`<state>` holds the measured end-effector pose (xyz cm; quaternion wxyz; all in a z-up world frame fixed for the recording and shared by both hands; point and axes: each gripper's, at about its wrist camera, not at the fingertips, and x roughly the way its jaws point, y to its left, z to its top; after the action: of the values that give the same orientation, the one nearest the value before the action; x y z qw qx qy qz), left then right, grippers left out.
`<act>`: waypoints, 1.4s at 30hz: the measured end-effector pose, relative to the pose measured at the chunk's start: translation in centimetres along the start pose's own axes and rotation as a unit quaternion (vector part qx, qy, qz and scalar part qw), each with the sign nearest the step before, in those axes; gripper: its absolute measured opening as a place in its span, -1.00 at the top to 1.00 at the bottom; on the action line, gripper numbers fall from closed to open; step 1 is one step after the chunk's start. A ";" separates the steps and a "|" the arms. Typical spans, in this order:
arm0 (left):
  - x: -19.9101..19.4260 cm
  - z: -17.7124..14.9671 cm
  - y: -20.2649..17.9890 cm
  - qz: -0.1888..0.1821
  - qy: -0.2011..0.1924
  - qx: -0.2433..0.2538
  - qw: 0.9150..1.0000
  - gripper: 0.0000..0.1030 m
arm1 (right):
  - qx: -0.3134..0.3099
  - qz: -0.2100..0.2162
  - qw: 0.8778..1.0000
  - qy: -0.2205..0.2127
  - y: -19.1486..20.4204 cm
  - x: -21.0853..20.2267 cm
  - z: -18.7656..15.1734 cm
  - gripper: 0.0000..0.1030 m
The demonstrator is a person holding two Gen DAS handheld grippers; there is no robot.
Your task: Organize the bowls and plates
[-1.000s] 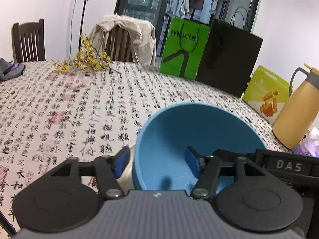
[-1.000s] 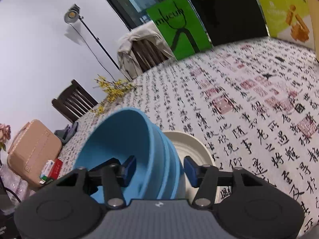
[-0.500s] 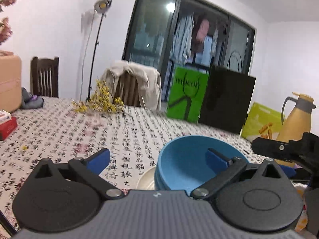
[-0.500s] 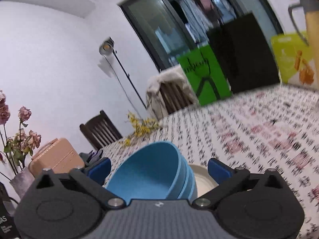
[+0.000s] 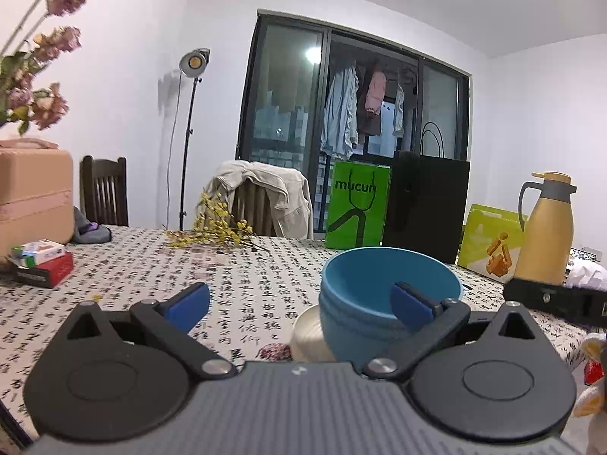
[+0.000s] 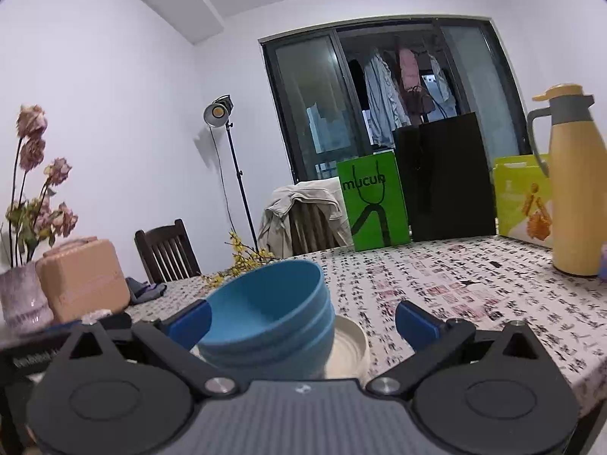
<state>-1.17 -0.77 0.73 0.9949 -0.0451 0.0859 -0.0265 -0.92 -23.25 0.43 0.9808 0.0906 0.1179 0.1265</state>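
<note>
A stack of blue bowls [image 5: 364,295] [image 6: 273,322] stands on a stack of cream plates [image 5: 309,335] [image 6: 351,349] on the table with the calligraphy-print cloth [image 5: 132,295]. My left gripper [image 5: 299,301] is open, pulled back from the bowls; its right blue pad shows in front of the top bowl without touching it. My right gripper [image 6: 303,320] is open too, its blue pads standing wide on either side of the stack, nothing between them pressed. Part of the right gripper's black body [image 5: 554,297] shows at the right of the left wrist view.
On the table are a yellow thermos jug [image 5: 546,227], a green paper bag [image 5: 356,208], a black bag [image 5: 425,208], a yellow-green box [image 5: 489,244], yellow flower sprigs [image 5: 216,227], small boxes [image 5: 41,265], a peach case [image 6: 83,280] and a vase with dried flowers [image 6: 22,299]. Chairs stand behind.
Both grippers opened, letting go of the blue bowl's rim, and drew back from the stack while tilting up towards level. The bowls stay nested on the plates.
</note>
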 end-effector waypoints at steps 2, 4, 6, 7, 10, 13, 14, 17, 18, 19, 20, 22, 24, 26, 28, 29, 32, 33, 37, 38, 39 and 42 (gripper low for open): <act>-1.1 -0.5 0.2 0.003 -0.003 0.005 1.000 -1.00 | -0.023 -0.012 1.000 -0.001 0.4 -1.1 -0.9 -1.00; -2.1 -1.0 0.4 0.009 -0.005 0.012 1.000 -1.00 | -0.032 -0.017 0.999 -0.002 0.7 -1.7 -1.3 -1.00; -2.8 -1.4 0.7 0.017 -0.007 0.015 1.000 -1.00 | -0.051 -0.023 0.998 -0.003 0.9 -3.1 -1.9 -1.00; -3.2 -1.6 0.8 0.019 -0.007 0.015 1.000 -1.00 | -0.051 -0.023 0.998 -0.003 0.9 -3.1 -1.9 -1.00; -4.2 -2.0 1.3 0.016 -0.011 0.013 1.000 -1.00 | -0.064 -0.018 0.998 -0.001 1.2 -4.0 -2.4 -1.00; -4.8 -2.7 1.9 0.017 -0.015 0.017 1.000 -1.00 | -0.069 -0.019 0.997 0.009 1.6 -3.9 -3.1 -1.00; -4.9 -3.0 2.0 0.018 -0.018 0.020 0.999 -1.00 | -0.069 -0.019 0.997 0.009 1.6 -3.9 -3.1 -1.00; -5.3 -4.1 2.4 0.018 -0.024 0.023 0.999 -1.00 | -0.061 -0.016 0.998 0.022 1.7 -3.4 -3.8 -1.00; -5.2 -4.4 2.4 0.018 -0.021 0.023 0.999 -1.00 | -0.061 -0.016 0.998 0.022 1.7 -3.4 -3.8 -1.00; -5.1 -4.6 2.5 0.018 -0.017 0.022 0.999 -1.00 | -0.058 -0.017 0.998 0.028 1.6 -3.1 -4.0 -1.00; -5.1 -4.7 2.6 0.015 -0.014 0.019 1.000 -1.00 | -0.058 -0.017 0.998 0.028 1.6 -3.1 -4.0 -1.00; -5.1 -5.0 2.8 0.010 -0.009 0.015 1.000 -1.00 | -0.058 -0.018 0.998 0.030 1.7 -3.0 -4.1 -1.00; -5.1 -5.0 2.8 0.010 -0.009 0.015 1.000 -1.00 | -0.060 -0.020 0.998 0.029 1.7 -3.0 -4.0 -1.00; -5.1 -5.1 2.8 0.009 -0.010 0.017 1.000 -1.00 | -0.060 -0.020 0.998 0.028 1.7 -3.1 -4.0 -1.00; -5.1 -5.1 2.8 0.005 -0.010 0.018 1.000 -1.00 | -0.059 -0.021 0.998 0.028 1.5 -3.1 -3.9 -1.00; -5.1 -5.1 2.8 0.005 -0.010 0.018 1.000 -1.00 | -0.058 -0.021 0.998 0.028 1.4 -3.1 -3.9 -1.00; -5.1 -5.2 2.8 0.003 -0.008 0.015 1.000 -1.00 | -0.060 -0.022 0.998 0.029 1.4 -3.1 -3.9 -1.00; -5.1 -5.2 2.8 0.005 -0.007 0.014 1.000 -1.00 | -0.060 -0.023 0.997 0.030 1.4 -3.1 -4.0 -1.00; -5.0 -5.2 3.0 0.005 -0.005 0.010 1.000 -1.00 | -0.060 -0.023 0.997 0.030 1.4 -3.1 -4.0 -1.00; -5.0 -5.2 3.0 0.005 -0.005 0.010 1.000 -1.00 | -0.061 -0.023 0.997 0.030 1.4 -3.1 -4.0 -1.00; -5.0 -5.2 3.0 0.006 -0.005 0.010 1.000 -1.00 | -0.061 -0.023 0.997 0.030 1.4 -3.1 -4.0 -1.00; -5.1 -5.2 3.0 0.005 -0.006 0.009 1.000 -1.00 | -0.063 -0.022 0.997 0.030 1.5 -3.1 -3.9 -1.00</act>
<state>-6.98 2.10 -3.77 0.9959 -0.0362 0.0798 -0.0216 -5.14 -22.09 -2.39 0.9830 0.0222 0.1414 0.1150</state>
